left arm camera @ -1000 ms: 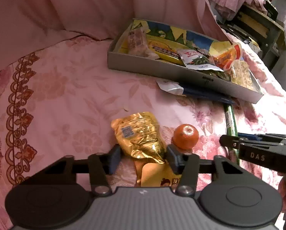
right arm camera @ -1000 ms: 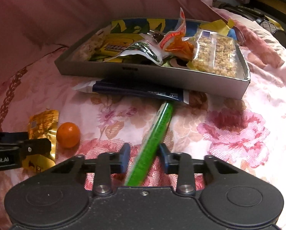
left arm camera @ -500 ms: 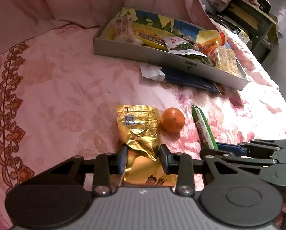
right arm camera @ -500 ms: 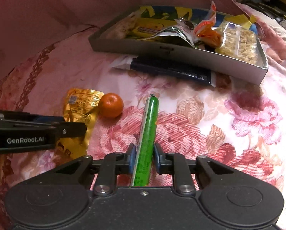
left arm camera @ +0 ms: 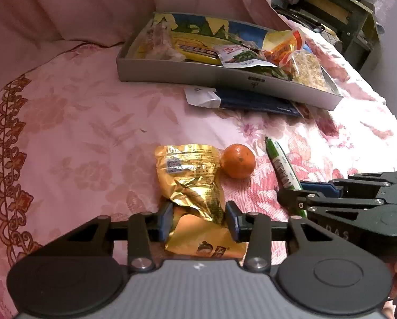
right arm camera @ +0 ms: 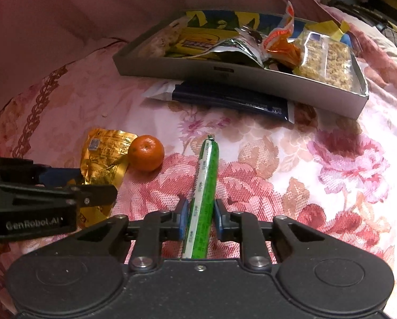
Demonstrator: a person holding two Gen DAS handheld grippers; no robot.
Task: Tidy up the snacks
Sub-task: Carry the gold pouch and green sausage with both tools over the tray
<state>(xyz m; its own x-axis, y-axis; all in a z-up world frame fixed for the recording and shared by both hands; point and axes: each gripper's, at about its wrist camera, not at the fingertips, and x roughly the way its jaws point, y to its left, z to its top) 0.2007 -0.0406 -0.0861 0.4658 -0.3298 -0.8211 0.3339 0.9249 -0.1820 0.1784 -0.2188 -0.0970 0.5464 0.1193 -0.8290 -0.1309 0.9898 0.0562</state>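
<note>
My left gripper is shut on a crumpled gold snack pouch, which also shows in the right wrist view. My right gripper is shut on a long green sausage stick, which also shows in the left wrist view. A small orange lies on the bed between the two snacks and also shows in the right wrist view. A grey box holding several snack packets sits further back and also shows in the right wrist view.
A dark blue packet lies against the box's front wall. The pink floral bedspread covers the surface. Pink cushions rise behind the box. Dark furniture stands at the back right.
Both grippers have closed, the left on the gold pouch and the right on the green stick. Both have pulled back from the box with the snacks.
</note>
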